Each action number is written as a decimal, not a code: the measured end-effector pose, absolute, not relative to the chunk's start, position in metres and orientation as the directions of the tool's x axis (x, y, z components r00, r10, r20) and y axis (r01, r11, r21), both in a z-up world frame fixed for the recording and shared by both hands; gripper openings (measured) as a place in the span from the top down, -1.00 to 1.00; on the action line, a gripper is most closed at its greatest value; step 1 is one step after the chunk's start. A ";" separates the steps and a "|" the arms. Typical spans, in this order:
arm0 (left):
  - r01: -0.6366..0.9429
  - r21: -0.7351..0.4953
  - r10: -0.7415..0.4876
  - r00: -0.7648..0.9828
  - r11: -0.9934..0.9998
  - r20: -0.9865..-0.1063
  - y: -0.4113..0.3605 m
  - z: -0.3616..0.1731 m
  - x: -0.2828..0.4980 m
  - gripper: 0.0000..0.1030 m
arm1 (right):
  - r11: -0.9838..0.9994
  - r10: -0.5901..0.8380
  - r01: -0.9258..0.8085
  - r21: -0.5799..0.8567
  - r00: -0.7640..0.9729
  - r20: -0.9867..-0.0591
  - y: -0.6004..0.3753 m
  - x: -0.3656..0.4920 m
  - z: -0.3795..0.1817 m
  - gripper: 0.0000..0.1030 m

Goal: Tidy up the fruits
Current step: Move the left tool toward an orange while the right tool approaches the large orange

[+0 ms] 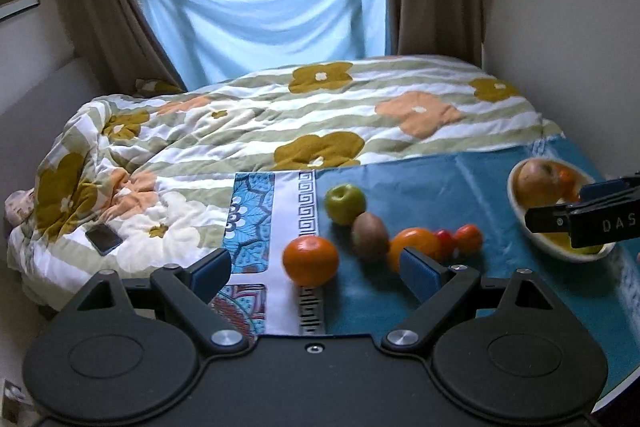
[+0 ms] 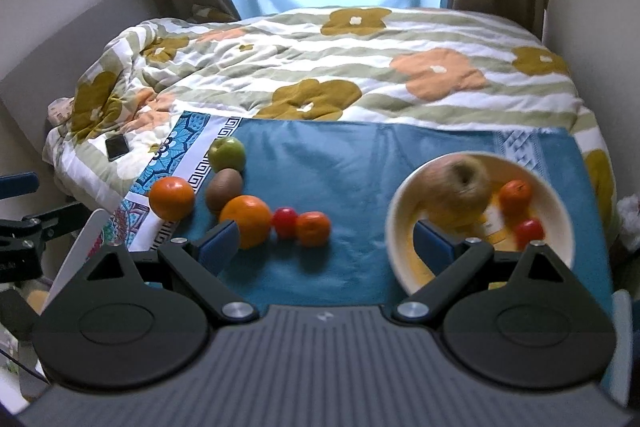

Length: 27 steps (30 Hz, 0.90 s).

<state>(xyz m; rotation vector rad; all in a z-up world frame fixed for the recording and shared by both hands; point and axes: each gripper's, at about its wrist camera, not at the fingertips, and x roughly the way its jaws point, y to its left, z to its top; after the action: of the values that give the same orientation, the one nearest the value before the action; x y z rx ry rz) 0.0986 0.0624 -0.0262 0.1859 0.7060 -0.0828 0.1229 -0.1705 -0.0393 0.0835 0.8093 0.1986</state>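
The left gripper [image 1: 316,263] is hanging wide open and empty over an orange [image 1: 310,260] on the blue cloth [image 2: 360,155], while the right gripper [image 2: 326,239], lettered "DAS", is gaping empty near the white bowl [image 2: 560,211]. A kiwi [image 2: 224,188] is lying with its long axis tilted toward the green apple [image 2: 226,154]

The bowl [image 1: 516,183] is cut off partly behind the right claw [image 1: 560,211]
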 end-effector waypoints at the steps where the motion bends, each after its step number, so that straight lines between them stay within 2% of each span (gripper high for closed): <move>1: 0.153 0.144 -0.022 0.754 0.978 -0.657 0.068 -0.030 0.103 -0.82 | 0.979 0.203 -0.137 0.150 0.670 -0.714 -0.163 0.125 -0.042 -1.00; 14: 0.325 0.198 -0.088 0.688 0.925 -0.721 0.099 -0.086 0.161 -0.82 | 0.975 0.157 0.030 0.220 0.609 -0.777 -0.105 0.161 -0.093 -1.00; 23: 0.403 0.208 -0.119 0.650 0.891 -0.750 0.092 -0.115 0.194 -0.81 | 0.967 0.158 0.069 0.246 0.595 -0.788 -0.088 0.175 -0.111 -1.00; 27: 0.421 0.190 -0.137 0.632 0.887 -0.763 0.087 -0.126 0.205 -0.71 | 0.961 0.159 0.091 0.260 0.589 -0.792 -0.087 0.180 -0.117 -1.00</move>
<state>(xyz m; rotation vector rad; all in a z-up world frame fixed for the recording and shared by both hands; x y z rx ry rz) 0.2054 0.0873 -0.1255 0.3708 0.8301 -0.3278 0.1798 -0.0870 -0.1168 0.2871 0.9435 0.0403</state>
